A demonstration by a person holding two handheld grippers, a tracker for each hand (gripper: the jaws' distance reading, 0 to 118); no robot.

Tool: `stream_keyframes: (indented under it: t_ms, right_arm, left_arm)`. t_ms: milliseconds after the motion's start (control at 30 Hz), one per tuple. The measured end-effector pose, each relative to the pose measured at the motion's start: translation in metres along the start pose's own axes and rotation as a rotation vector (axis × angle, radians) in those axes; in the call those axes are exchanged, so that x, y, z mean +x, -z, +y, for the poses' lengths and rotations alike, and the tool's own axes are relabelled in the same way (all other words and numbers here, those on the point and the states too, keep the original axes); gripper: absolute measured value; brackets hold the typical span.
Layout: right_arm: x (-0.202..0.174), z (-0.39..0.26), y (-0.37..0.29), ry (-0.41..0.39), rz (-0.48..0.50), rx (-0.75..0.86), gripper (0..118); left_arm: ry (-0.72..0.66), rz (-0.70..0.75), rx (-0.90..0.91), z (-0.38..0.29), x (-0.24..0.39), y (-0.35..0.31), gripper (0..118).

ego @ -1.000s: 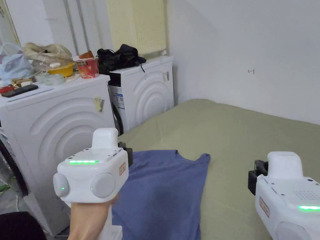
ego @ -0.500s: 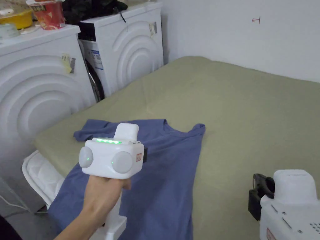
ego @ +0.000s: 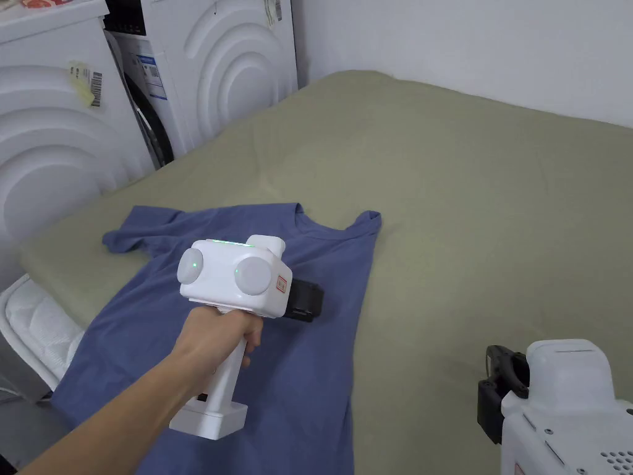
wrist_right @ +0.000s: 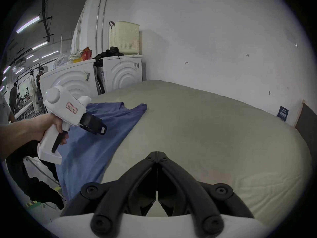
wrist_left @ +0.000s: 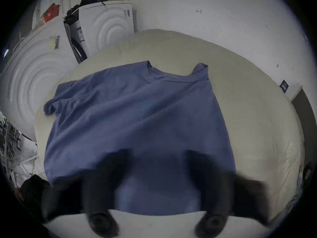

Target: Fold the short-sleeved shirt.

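Left hand (ego: pixel 213 334) outstretched, left gripper (wrist_left: pixel 158 157) jaws apart above shirt (ego: pixel 309 371) middle. Right gripper (wrist_right: pixel 157 154) jaws together, over bed (ego: pixel 482 204) right of shirt.

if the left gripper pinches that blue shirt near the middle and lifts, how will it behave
Probably floppy: the blue shirt lies limp on the bed, its hem draped over the edge, so it should tent and sag around the pinch. It looks thin and light. With one sleeve crumpled, it may bunch. The left gripper has its fingers apart above it.

Blue shirt's (ego: pixel 297 371) hem past the frame edge; left gripper (wrist_left: pixel 158 157) motion-blurred.
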State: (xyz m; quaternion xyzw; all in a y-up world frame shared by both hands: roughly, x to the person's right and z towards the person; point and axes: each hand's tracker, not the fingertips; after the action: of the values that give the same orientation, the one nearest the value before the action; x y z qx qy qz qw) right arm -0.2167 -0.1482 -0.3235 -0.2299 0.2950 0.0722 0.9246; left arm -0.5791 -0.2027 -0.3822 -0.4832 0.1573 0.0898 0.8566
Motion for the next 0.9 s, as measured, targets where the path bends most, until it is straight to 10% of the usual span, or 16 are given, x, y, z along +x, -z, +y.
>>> stream_keyframes:
  t_ms: [467, 533, 600, 900]
  right_arm:
    - [0.022, -0.006, -0.016, 0.000, -0.046, -0.020, 1]
    - [0.028, -0.007, -0.023, -0.003, -0.063, -0.018, 1]
    - [0.038, -0.007, -0.030, 0.006, -0.083, -0.019, 1]
    - [0.098, -0.002, -0.096, 0.068, -0.197, 0.028, 1]
  left_arm:
    - [-0.025, 0.090, -0.085, 0.005, 0.002, 0.032, 115]
    - [-0.004, 0.056, -0.046, 0.006, 0.006, 0.019, 83]
    - [0.001, 0.090, 0.004, 0.010, 0.012, 0.004, 3]
    - [0.016, 0.061, 0.123, 0.000, 0.050, -0.063, 3]
